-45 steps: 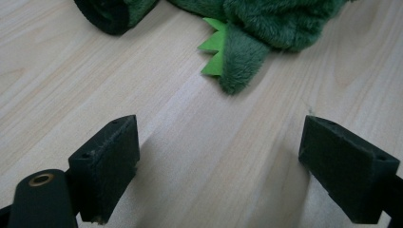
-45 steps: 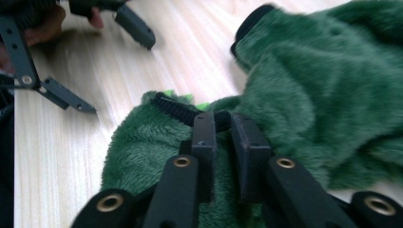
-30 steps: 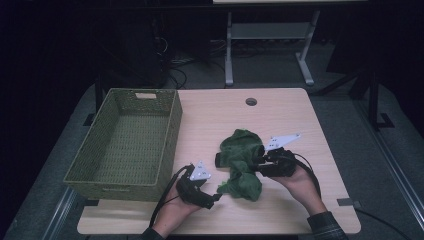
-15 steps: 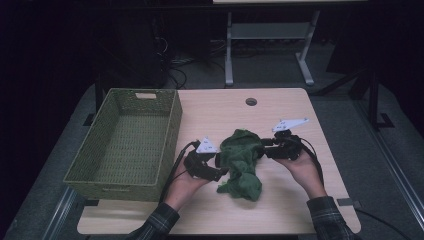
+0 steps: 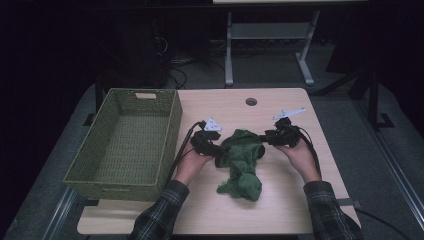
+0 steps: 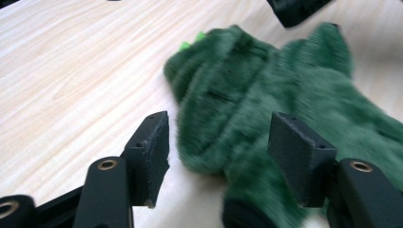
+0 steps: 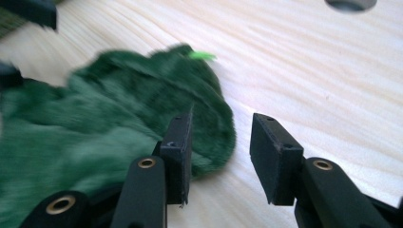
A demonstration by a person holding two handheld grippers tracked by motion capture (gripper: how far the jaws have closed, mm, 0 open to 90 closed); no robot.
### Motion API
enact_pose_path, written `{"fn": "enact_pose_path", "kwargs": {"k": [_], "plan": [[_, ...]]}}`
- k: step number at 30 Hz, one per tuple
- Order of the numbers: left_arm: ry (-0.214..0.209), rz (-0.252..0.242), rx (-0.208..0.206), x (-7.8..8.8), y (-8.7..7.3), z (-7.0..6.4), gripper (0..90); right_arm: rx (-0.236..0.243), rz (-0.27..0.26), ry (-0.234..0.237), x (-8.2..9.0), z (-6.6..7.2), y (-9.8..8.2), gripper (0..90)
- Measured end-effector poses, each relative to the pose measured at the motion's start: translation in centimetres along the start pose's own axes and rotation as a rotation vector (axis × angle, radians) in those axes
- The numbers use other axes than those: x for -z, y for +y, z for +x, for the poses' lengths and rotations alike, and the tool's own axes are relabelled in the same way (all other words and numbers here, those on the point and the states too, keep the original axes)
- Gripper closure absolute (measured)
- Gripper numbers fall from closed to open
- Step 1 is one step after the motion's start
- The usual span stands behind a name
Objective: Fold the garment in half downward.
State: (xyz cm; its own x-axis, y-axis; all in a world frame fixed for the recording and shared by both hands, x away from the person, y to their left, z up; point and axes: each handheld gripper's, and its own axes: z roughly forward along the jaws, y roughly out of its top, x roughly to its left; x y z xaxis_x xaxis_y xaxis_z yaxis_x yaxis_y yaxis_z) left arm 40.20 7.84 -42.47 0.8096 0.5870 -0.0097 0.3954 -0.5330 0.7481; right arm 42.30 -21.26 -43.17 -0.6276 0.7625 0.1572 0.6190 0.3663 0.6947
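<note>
Green cloth (image 6: 285,99) blurred; its lower part cut off by frame edge

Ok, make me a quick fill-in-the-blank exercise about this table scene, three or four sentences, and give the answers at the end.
1. The fuzzy cloth lying on the table is ____ in colour.
2. The woven basket stands on the person's ____ side of the table.
3. The left tongs and the right tongs both have their jaws ____.
4. The cloth lies ____ the two tongs in the high view.

Missing words: green; left; open; between
</note>
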Motion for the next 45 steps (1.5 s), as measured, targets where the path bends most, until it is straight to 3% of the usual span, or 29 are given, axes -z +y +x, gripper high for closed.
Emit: {"fn": "enact_pose_path", "kwargs": {"k": [7,11,16,19,22,24,30,38,45], "plan": [[0.0,0.037,0.023,-2.1,-0.3,1.8,41.5,-0.032,0.012,0.014,-2.2,-1.0,-0.7,58.7],[0.005,0.036,0.037,-3.0,-0.6,2.4,43.8,-0.022,0.03,0.012,-3.2,-1.1,-1.0,59.3],[0.008,0.059,0.038,-3.8,-1.1,2.7,47.4,0.014,0.036,-0.019,-3.9,-0.7,-1.3,66.9],[0.007,0.077,0.033,-4.2,-1.2,2.6,50.8,0.068,0.036,-0.045,-4.0,-0.3,-1.3,74.9],[0.008,0.099,0.015,-4.6,-1.3,2.5,55.9,0.08,0.041,-0.045,-4.1,0.0,-1.3,81.9],[-0.002,0.102,0.024,-4.7,-1.4,2.3,63.4,0.07,0.048,-0.033,-4.1,0.2,-1.3,86.3],[-0.014,0.126,0.028,-4.7,-1.1,2.0,85.7,0.055,0.076,-0.045,-4.1,0.5,-0.9,88.3],[0.0,0.061,0.044,-3.2,1.3,2.3,86.8,-0.003,0.034,-0.044,-2.3,0.1,0.8,88.7],[0.024,-0.002,0.054,-1.9,4.0,2.8,86.7,-0.017,-0.035,-0.026,-0.2,-0.5,3.4,88.9]]}}
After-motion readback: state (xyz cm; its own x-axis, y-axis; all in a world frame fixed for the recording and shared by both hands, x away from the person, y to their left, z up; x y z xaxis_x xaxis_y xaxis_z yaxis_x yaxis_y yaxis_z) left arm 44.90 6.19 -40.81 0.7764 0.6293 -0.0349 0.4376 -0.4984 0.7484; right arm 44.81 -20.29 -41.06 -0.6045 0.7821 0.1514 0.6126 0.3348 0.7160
